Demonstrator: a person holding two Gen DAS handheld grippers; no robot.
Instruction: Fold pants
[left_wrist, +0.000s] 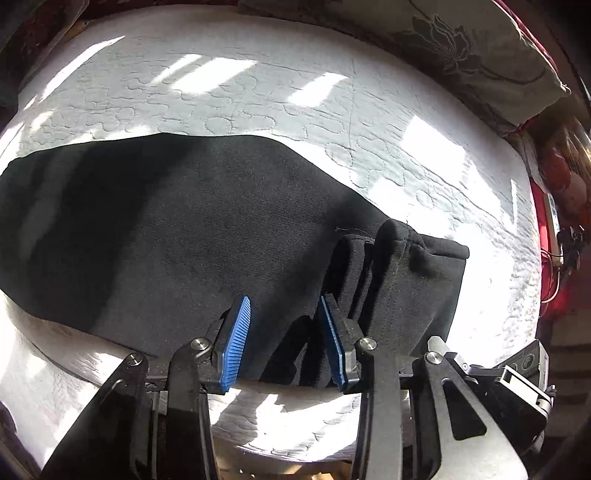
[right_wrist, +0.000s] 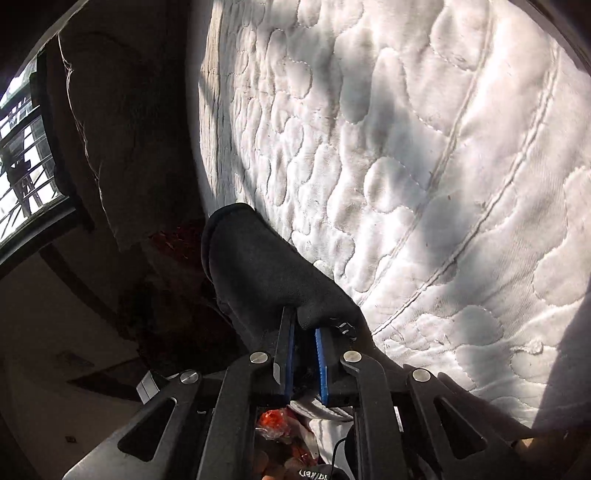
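Black pants (left_wrist: 177, 229) are lying spread across the white quilted mattress (left_wrist: 258, 96), sunlight streaking the quilting in bright bars. In the left wrist view the dark fabric is running from the left edge across to a bunched, folded end (left_wrist: 402, 266) at the right, where thick layers are standing up in ridges.

The left tool (left_wrist: 284, 343) is pointing steeply down over the near edge of the pants, its blue ribbed pads (left_wrist: 236, 343) standing apart. A fold of black cloth is sitting in the gap between them, but the pads are not pressing on it; the right pad is lying just against the ridged layers, the left one is clear of them.

Over to the right wrist view: the right tool (right_wrist: 303, 354) is nearly closed, its blue pads (right_wrist: 289, 358) pinching a piece of the black pants (right_wrist: 258, 266). The cloth is rising out of the grip in a rounded hump, lifted off the mattress (right_wrist: 424, 166), with a bit of white stitching (right_wrist: 345, 328) showing beside the right pad.

A patterned pillow (left_wrist: 461, 48) is sitting at the far right corner of the bed. On the right camera's left side, a barred window (right_wrist: 26, 158) is glowing behind a dark hanging curtain (right_wrist: 110, 129).
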